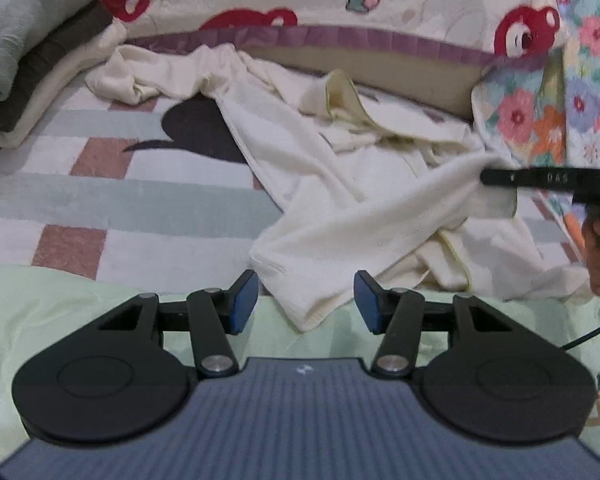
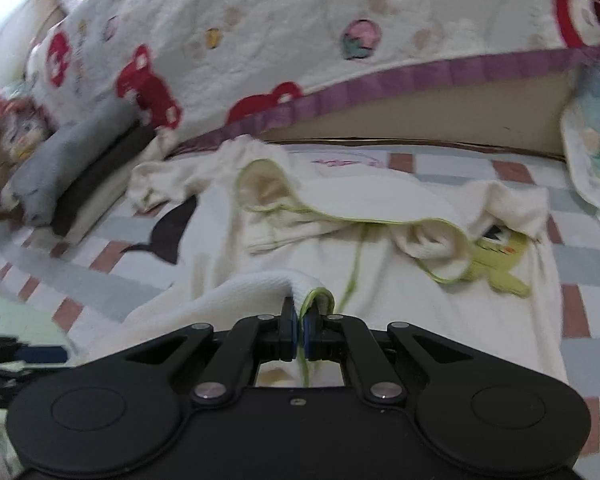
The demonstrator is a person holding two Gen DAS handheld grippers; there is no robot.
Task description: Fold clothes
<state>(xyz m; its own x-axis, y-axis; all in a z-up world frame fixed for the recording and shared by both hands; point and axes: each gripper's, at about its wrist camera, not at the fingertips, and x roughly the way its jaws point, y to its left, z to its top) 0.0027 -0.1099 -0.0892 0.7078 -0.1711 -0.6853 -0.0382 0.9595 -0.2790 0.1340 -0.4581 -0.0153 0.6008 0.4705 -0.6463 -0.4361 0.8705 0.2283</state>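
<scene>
The right gripper (image 2: 300, 330) is pinched tight on a green-trimmed edge of the cream garment (image 2: 380, 280), lifting it, probably to draw that flap across for a fold. The left gripper (image 1: 305, 300) is spread wide with nothing between its pads, poised just above the garment's near hem. The garment sprawls crumpled on the checked mat (image 1: 100, 208) beside the folded stack (image 1: 28, 60); its bunched collar and far sleeve hide its shape, and the right view is blurred.

- A cream garment (image 1: 340, 184) with yellow-green trim is spread crumpled and unfolded over the checked bed cover.
- One trimmed edge (image 2: 308, 300) is lifted off the bed, pinched.
- A green cartoon print (image 2: 496, 260) is partly exposed.
</scene>
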